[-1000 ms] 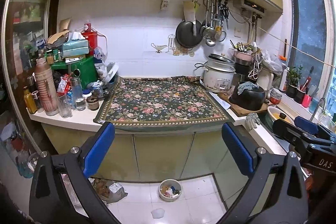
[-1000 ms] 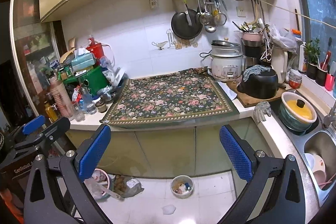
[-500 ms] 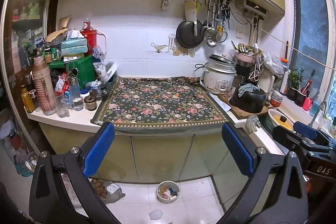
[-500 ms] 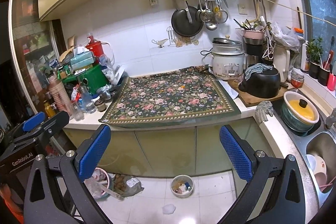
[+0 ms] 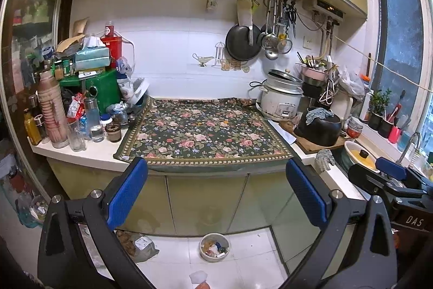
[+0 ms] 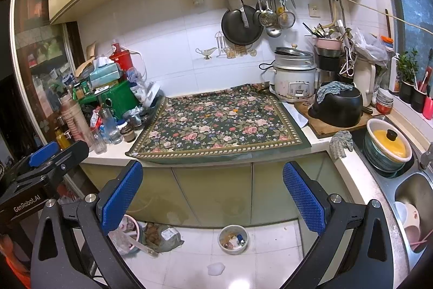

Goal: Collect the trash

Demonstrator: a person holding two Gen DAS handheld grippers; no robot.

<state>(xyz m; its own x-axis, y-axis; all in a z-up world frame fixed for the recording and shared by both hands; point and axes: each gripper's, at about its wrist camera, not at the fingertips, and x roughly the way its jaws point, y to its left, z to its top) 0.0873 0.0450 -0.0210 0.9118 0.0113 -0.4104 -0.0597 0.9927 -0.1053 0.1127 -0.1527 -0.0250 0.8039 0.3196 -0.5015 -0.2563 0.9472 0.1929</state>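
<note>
A floral cloth (image 5: 205, 132), dark green with pink roses and a pale dotted border, is spread flat over the pale counter (image 5: 89, 156), its front edge draped over the lip. Glossy white square tiles are seen on the wall behind, and smooth yellow-green cabinet doors below and above.

The left gripper (image 5: 216, 194) is held with its two blue, ribbed pads wide apart and nothing between them; the right gripper (image 6: 213, 197) is likewise spread and empty, its pads showing a fine dotted texture. Both are held in the air in front of the counter, well above the floor.

The trash is found on the white tiled floor: one small crumpled white wad (image 6: 215, 268), irregular and papery, lies alone in front of a round bowl (image 6: 233, 239) filled with mixed scraps. A lumpy grey plastic bag (image 6: 165, 236) is slumped to the left of the bowl, and beside it a pink tub (image 6: 132, 230) is seen.

On the counter one white rice cooker (image 5: 281, 102) with a metal lid is counted, one matte black rounded pot (image 5: 320, 127) with a knitted rag on it, and one tall stack of pinkish cups (image 5: 52, 110). One black round pan (image 5: 242, 44) is hung on the wall beside three metal ladles and strainers.
</note>
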